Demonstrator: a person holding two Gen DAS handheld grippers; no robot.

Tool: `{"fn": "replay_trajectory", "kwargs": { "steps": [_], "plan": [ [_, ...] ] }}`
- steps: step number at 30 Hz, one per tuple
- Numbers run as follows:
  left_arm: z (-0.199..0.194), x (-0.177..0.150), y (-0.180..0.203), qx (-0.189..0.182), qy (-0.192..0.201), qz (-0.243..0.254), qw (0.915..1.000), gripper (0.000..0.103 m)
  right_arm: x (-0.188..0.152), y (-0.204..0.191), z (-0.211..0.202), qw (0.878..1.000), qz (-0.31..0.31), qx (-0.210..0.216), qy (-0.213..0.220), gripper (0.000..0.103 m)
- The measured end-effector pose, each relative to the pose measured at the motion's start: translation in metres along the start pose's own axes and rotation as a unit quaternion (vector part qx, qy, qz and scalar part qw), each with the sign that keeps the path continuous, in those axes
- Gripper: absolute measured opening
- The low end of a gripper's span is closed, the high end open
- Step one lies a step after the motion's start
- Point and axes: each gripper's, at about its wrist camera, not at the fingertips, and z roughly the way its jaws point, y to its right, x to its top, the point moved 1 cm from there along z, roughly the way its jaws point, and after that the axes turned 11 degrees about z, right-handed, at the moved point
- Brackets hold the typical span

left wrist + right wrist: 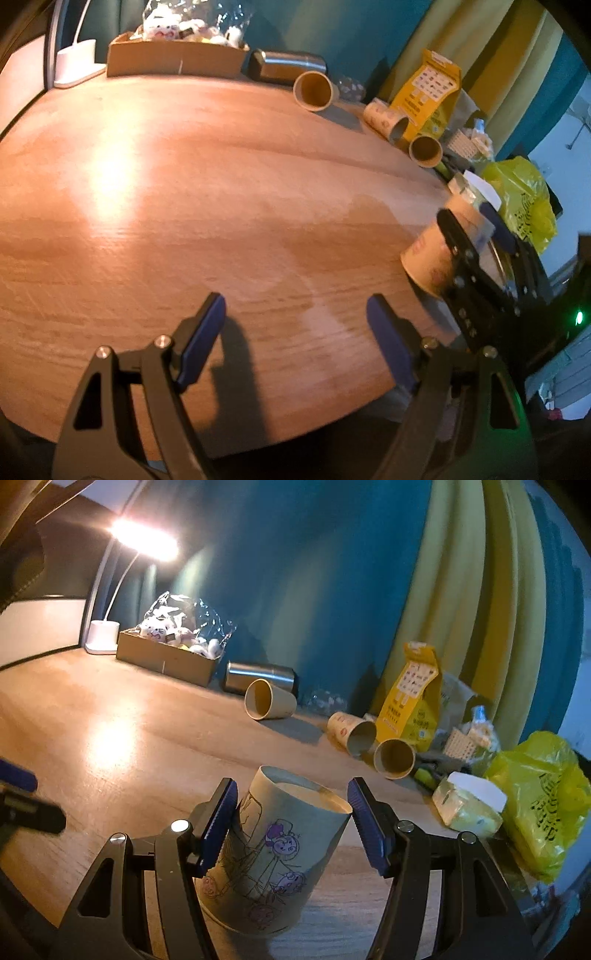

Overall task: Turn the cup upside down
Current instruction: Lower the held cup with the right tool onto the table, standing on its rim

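Note:
A paper cup with a purple cartoon drawing (273, 849) stands upside down and slightly tilted on the wooden table (110, 738), its base up. My right gripper (291, 819) is open around it; the left pad touches the cup wall, the right pad stands just clear. In the left wrist view the same cup (432, 254) shows at the right between the right gripper's fingers. My left gripper (295, 332) is open and empty over bare table near the front edge.
Three paper cups lie on their sides at the back (269, 699) (352, 733) (393, 758). A steel tumbler (260, 677), a cardboard box of toys (166, 657), a yellow pouch (413, 694), a yellow plastic bag (543, 801) and a lamp base (103, 637) line the table's far and right sides.

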Motion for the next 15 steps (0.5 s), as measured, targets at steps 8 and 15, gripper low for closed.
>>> {"fn": "replay_trajectory", "kwargs": {
  "steps": [8, 15],
  "plan": [
    [-0.006, -0.004, -0.001, 0.005, 0.037, 0.020, 0.9991, 0.080, -0.014, -0.009, -0.015, 1.000, -0.003, -0.007, 0.009, 0.065],
    [-0.013, -0.004, 0.002, 0.012, 0.055, 0.030, 0.9980, 0.080, -0.014, -0.005, -0.017, 1.000, 0.016, -0.001, 0.004, 0.065]
  ]
}}
